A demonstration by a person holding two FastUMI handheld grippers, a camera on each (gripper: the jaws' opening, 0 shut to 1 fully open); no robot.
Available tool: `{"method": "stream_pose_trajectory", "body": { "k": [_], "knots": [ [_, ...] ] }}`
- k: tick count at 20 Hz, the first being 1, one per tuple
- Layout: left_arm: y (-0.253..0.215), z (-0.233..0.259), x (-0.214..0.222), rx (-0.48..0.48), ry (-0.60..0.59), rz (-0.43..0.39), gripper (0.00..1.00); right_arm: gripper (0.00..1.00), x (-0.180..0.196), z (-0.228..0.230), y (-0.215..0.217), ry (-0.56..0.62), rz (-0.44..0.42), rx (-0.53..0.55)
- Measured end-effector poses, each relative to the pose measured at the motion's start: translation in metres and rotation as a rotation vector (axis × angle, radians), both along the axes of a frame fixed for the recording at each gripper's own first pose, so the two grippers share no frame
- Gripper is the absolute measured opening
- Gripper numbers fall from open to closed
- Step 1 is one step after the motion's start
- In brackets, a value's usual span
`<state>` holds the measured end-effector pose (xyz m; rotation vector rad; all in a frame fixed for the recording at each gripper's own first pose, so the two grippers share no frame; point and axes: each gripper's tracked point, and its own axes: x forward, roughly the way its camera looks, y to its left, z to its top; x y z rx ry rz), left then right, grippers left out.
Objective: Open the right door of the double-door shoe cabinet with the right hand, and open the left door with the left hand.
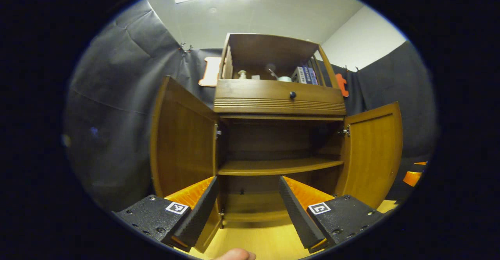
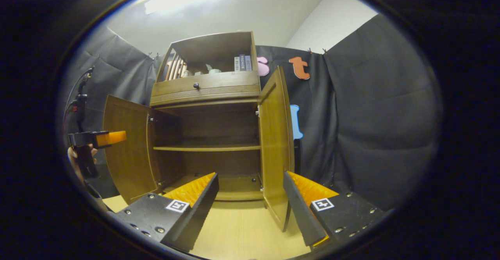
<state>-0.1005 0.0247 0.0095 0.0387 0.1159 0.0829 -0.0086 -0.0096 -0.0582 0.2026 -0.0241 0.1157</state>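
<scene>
The wooden shoe cabinet (image 1: 279, 104) stands in front of me with both doors swung open. In the left gripper view its left door (image 1: 183, 143) stands outward beside my left gripper (image 1: 248, 209), which is open and holds nothing; the door's lower corner sits just behind the left finger. The right door (image 1: 375, 150) angles out at the right. In the right gripper view the right door (image 2: 275, 146) stands edge-on, its lower edge between the fingers of my right gripper (image 2: 250, 205), which is open and not pressing on it. The left door (image 2: 127, 150) hangs open, with the left gripper (image 2: 111, 138) beside it.
Inside the cabinet is one bare shelf (image 1: 279, 166). Above it sit a drawer with a dark knob (image 1: 292, 95) and an open top compartment with books (image 1: 306, 75) and small items. The floor (image 2: 242, 232) is light wood. Black cloth walls (image 2: 371, 127) close in on both sides.
</scene>
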Motion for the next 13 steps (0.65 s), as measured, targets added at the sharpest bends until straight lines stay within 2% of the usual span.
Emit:
{"method": "stream_pose_trajectory", "body": {
  "k": [3, 5, 9, 11, 13],
  "knots": [
    [-0.031, -0.018, 0.013, -0.011, 0.024, -0.051, 0.92, 0.98, 0.011, -0.008, -0.003, 0.003, -0.026, -0.018],
    [-0.041, -0.028, 0.022, -0.003, 0.036, -0.062, 0.97, 0.98, 0.02, -0.018, -0.006, 0.029, -0.044, -0.051],
    [-0.068, -0.045, 0.039, -0.007, 0.051, -0.099, 0.98, 0.98, 0.031, -0.019, 0.001, 0.029, -0.033, -0.041],
    [-0.081, -0.052, 0.049, -0.006, 0.047, -0.124, 0.96, 0.98, 0.038, -0.015, 0.002, 0.008, -0.048, -0.056],
    [-0.095, -0.065, 0.057, 0.001, 0.06, -0.14, 0.98, 0.98, 0.045, -0.014, 0.012, 0.001, -0.028, -0.087]
  ]
}}
